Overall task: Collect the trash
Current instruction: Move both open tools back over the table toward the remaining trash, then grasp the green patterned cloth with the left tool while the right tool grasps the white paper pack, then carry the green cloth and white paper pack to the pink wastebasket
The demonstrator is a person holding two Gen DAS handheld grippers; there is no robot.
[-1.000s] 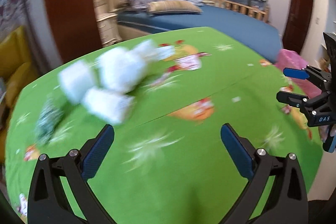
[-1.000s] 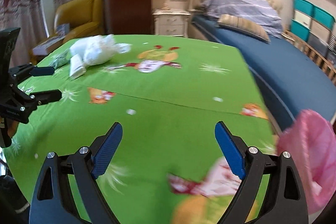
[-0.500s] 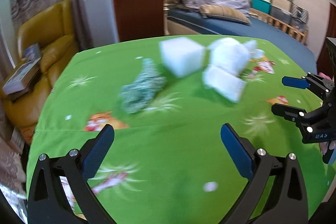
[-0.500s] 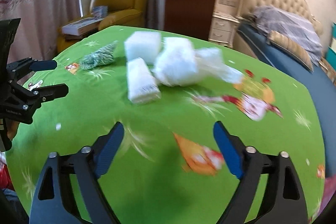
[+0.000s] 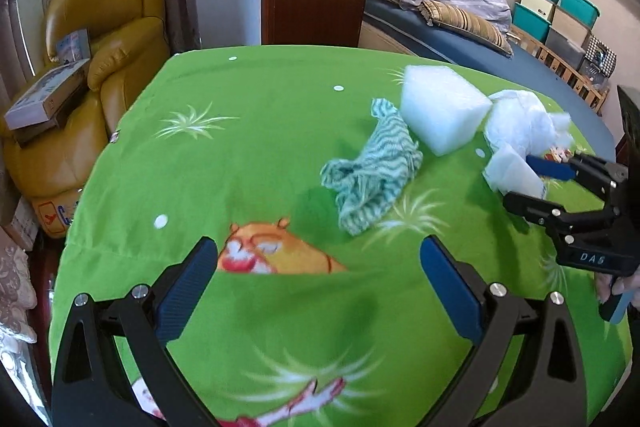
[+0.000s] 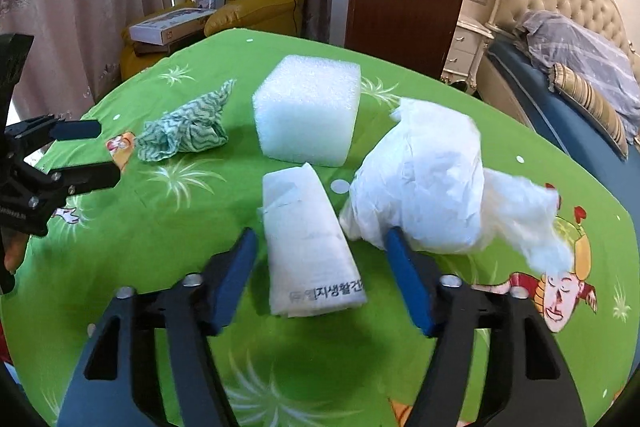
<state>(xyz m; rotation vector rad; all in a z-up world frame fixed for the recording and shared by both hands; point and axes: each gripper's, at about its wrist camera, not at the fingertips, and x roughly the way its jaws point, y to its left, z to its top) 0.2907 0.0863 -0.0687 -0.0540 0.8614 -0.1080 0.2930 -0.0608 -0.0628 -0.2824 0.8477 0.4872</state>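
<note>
Lengthwise between the wide-spread right tool (image 6: 320, 279), flat white packet (image 6: 310, 247), narrow end away.

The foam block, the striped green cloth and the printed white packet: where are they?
foam block (image 6: 308, 115), right wrist view, front face.
striped green cloth (image 5: 370, 173), left wrist view, crumpled middle.
printed white packet (image 6: 310, 247), right wrist view, top surface.
</note>
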